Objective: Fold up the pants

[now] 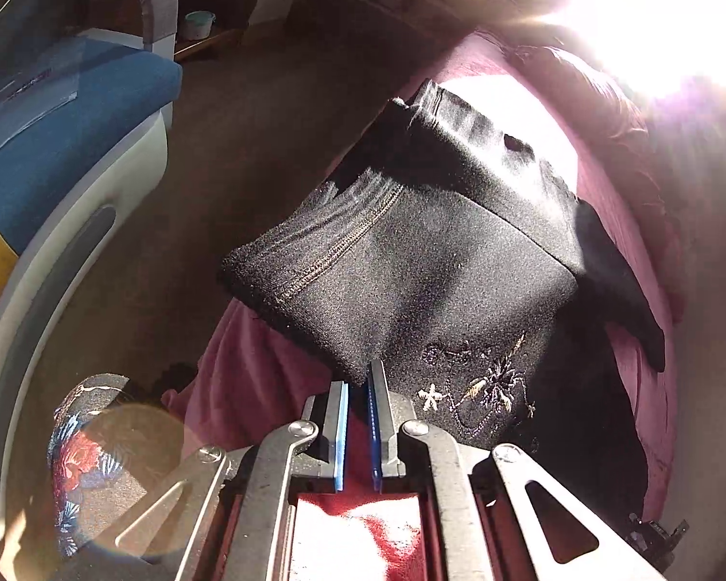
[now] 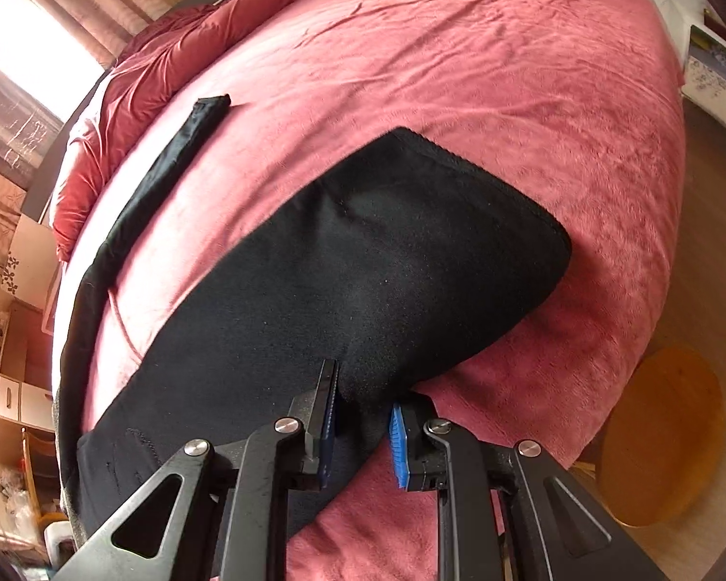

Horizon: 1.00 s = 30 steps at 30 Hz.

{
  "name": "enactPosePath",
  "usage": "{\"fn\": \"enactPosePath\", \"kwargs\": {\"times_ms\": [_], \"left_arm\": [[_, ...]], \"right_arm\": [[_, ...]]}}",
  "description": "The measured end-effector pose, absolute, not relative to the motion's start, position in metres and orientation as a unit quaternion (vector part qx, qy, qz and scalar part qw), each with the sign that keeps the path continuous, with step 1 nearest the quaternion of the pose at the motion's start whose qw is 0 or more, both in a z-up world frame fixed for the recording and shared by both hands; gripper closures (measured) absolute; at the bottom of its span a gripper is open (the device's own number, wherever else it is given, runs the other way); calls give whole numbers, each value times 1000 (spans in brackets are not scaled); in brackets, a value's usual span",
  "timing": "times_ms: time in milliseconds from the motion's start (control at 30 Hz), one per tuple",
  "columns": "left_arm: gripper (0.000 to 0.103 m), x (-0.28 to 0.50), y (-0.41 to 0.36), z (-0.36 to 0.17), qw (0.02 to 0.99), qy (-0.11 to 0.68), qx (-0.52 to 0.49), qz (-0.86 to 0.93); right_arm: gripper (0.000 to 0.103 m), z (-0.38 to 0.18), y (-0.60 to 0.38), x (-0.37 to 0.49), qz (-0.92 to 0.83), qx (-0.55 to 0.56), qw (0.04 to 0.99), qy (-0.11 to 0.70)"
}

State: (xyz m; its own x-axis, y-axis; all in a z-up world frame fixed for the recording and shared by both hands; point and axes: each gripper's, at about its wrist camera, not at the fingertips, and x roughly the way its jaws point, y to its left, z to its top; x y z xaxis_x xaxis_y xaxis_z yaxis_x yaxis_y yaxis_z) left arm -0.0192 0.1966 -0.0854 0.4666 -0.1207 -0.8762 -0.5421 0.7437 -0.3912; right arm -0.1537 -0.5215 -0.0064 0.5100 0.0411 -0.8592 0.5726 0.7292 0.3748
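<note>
Black pants [image 1: 435,261] lie on a pink bedcover [image 1: 266,387], with pale embroidery [image 1: 484,387] close to the fingers. My left gripper [image 1: 359,380] is shut on a corner of the pants, and that corner is raised into a fold with a stitched seam [image 1: 343,242]. In the right wrist view the pants [image 2: 363,266] spread over the bedcover [image 2: 460,48]. One narrow leg [image 2: 189,140] runs away to the upper left. My right gripper [image 2: 365,397] is shut on a bunched edge of the black cloth, which is lifted slightly off the bed.
A chair with a blue seat [image 1: 72,135] stands left of the bed across brown floor [image 1: 266,121]. Floral-patterned cloth [image 1: 87,460] shows at lower left. A red duvet [image 2: 169,48] is heaped at the bed's far end. A round wooden stool [image 2: 663,435] stands by the bed's right edge. Window glare [image 1: 653,14] washes out the upper right.
</note>
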Motion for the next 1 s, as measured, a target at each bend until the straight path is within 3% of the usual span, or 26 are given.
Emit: {"fn": "enactPosePath", "kwargs": {"times_ms": [67, 133, 200, 467, 733, 867, 1000], "left_arm": [[81, -14, 196, -83, 785, 507, -323, 147], [78, -17, 204, -77, 784, 508, -319, 158], [78, -24, 216, -66, 790, 498, -317, 167], [74, 13, 268, -27, 819, 437, -339, 155], [70, 142, 284, -36, 797, 445, -392, 111], [53, 204, 295, -49, 780, 454, -420, 98], [53, 252, 307, -67, 761, 458, -447, 105]], "right_arm": [[78, -4, -522, -152, -169, 332, 803, 465], [54, 4, -524, -152, -188, 317, 804, 467], [49, 17, -526, -155, -214, 288, 811, 462], [44, 61, -478, -141, -172, 232, 855, 432], [40, 23, -366, -89, -3, 189, 839, 511], [40, 6, -336, -78, 17, 163, 829, 535], [39, -12, -330, -68, 13, 163, 815, 556]]}}
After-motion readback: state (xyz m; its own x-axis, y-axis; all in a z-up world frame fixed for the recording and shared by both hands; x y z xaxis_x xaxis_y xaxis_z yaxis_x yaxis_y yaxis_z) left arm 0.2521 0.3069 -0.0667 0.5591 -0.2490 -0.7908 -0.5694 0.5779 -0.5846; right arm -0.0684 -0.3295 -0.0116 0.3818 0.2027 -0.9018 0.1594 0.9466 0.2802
